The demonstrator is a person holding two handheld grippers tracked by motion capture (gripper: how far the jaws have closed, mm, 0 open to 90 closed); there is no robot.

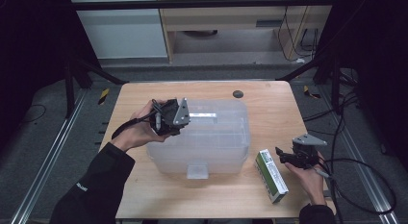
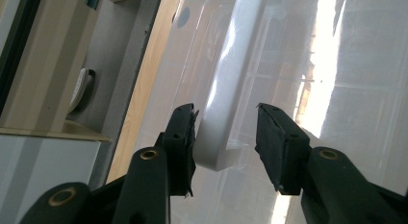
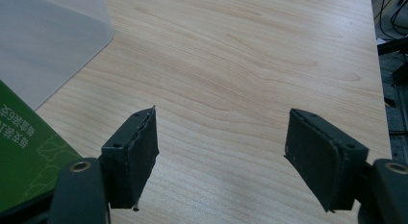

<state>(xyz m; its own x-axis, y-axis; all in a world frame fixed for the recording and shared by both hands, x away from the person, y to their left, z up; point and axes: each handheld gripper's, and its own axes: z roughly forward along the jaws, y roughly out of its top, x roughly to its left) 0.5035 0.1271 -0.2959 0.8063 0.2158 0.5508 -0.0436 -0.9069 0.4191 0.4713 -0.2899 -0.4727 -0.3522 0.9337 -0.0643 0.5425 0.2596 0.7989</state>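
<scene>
On the light wooden surface (image 1: 269, 108) we see a translucent plastic storage box (image 1: 211, 152) with its clear lid on, its contents too hazy to make out, and a green-and-white carton (image 1: 271, 175) just beside its right end. Our left hand-held gripper (image 1: 185, 116) sits over the lid; its own view shows the jaws half-wide around the lid's white handle bar (image 2: 226, 108), one pad (image 2: 185, 132) touching. Our right hand-held gripper (image 3: 221, 152) gapes wide over bare wood, beside the carton.
</scene>
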